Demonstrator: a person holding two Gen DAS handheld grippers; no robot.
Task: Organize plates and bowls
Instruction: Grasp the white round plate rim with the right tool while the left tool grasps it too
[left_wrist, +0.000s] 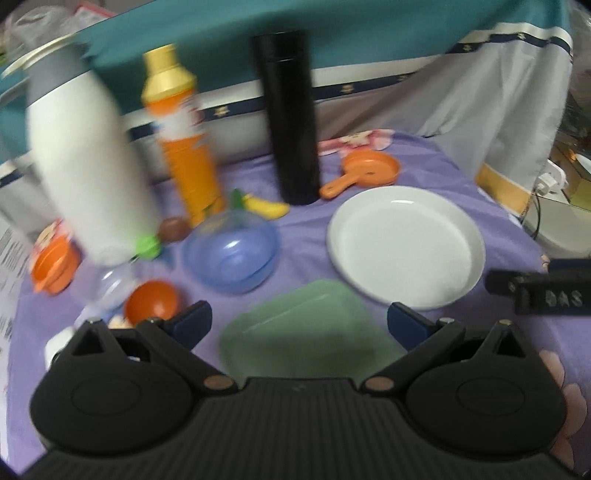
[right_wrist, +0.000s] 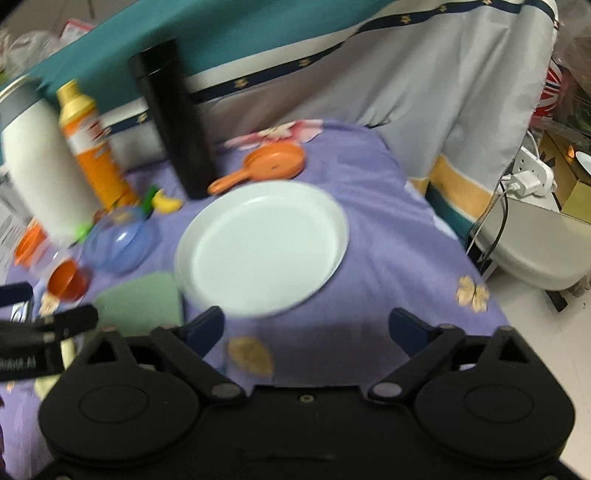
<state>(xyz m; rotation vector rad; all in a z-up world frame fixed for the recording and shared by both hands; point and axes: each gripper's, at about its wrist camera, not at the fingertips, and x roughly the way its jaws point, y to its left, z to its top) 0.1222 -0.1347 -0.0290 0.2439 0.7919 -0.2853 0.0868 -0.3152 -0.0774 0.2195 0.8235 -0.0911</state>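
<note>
We are working over the purple flowered cloth (right_wrist: 369, 229) that covers the whole table, and both views are smeared with motion blur. We judge this to be the approach step: nothing is gathered yet, and both tools are empty.

The white plate (right_wrist: 262, 247) is lying just ahead of the right gripper (right_wrist: 306, 325), slightly toward its left finger, with its near rim almost at the fingertips. That gripper's jaws are standing wide apart with only cloth between them.

The green square plate (left_wrist: 306, 339) is sitting directly between the spread jaws of the left gripper (left_wrist: 299, 321), which is also wide open and not pressing on it. The white plate is touching or overlapping its far right corner; we cannot tell which.

The blue bowl (left_wrist: 231, 254) is resting ahead of the left gripper and to its left, apart from both plates. The small red bowl (left_wrist: 153, 301) is lying just beyond the left finger.

Next, we are likely needing each gripper to lower over a rim edge and pinch it, thin and shallow as those rims look, so that one plate can be stacked on the other.
</note>
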